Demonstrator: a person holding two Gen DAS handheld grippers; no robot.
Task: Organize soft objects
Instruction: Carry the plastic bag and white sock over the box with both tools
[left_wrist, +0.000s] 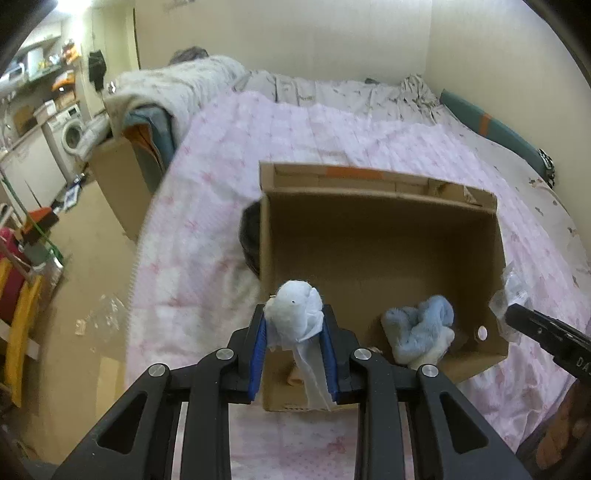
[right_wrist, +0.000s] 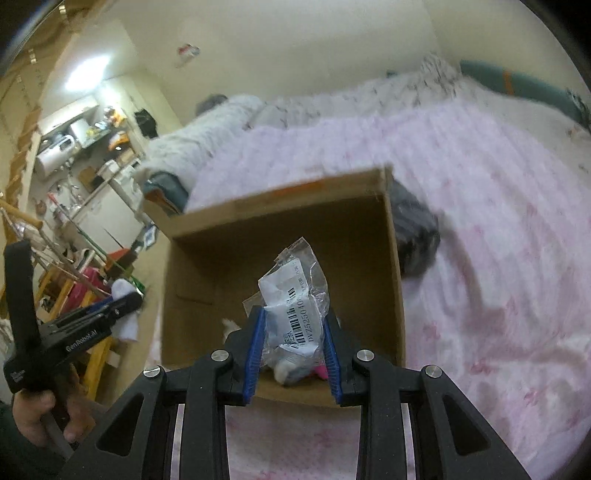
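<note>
Left gripper (left_wrist: 294, 334) clamps a pale-blue plush (left_wrist: 293, 308) over the cardboard box (left_wrist: 384, 236), while only the right view shows the right gripper (right_wrist: 294, 341) pinching a barcoded plastic bag (right_wrist: 291, 306) and "GenRobot.AI" lettering.

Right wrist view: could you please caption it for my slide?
Right tool grips a clear plastic-bagged barcode-labelled item above an open brown cardboard box.

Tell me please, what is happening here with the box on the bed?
A person holds a gripper in each hand over an open cardboard box on a pink quilt. The left gripper grips a pale blue plush toy; the right gripper grips a clear plastic packet with a barcode label. A fluffy blue toy already lies inside.
</note>
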